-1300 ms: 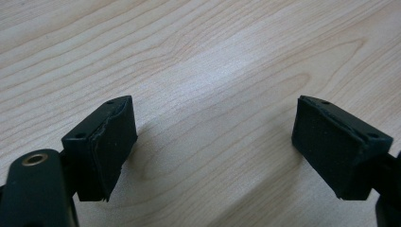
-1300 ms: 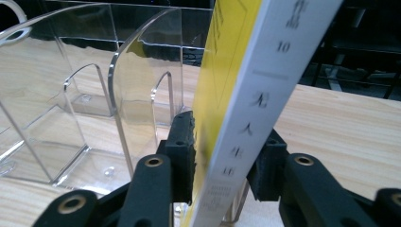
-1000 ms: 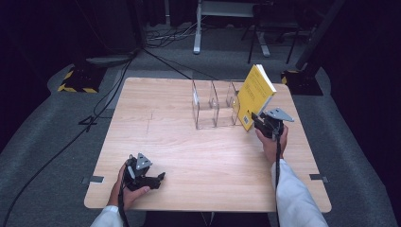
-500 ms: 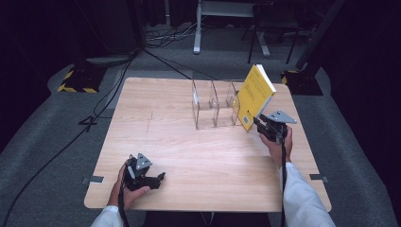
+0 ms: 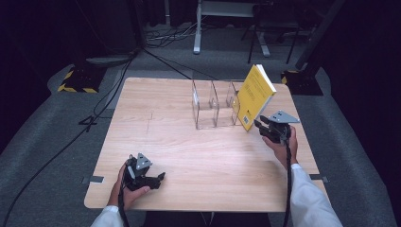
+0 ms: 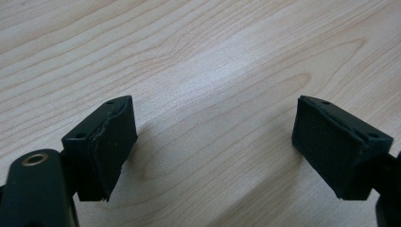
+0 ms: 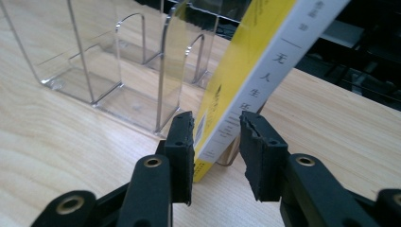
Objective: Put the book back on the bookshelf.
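The yellow book [image 5: 255, 96] stands tilted at the right end of the clear plastic rack [image 5: 213, 105], its lower corner on the tabletop [image 5: 189, 146] and its top leaning away to the right; the right gripper [image 5: 259, 126] is at this lower corner; in the right gripper view the book's spine [image 7: 257, 90] lies between the two fingers [image 7: 182, 151], which have just been opening; the left finger is very near the yellow cover, the right finger stands a little apart from the spine, so the hold looks released. The left gripper [image 5: 160, 178] rests near the front edge of the tabletop, well apart from the book; its fingers [image 6: 106, 142] are spread wide with only bare wood between them.
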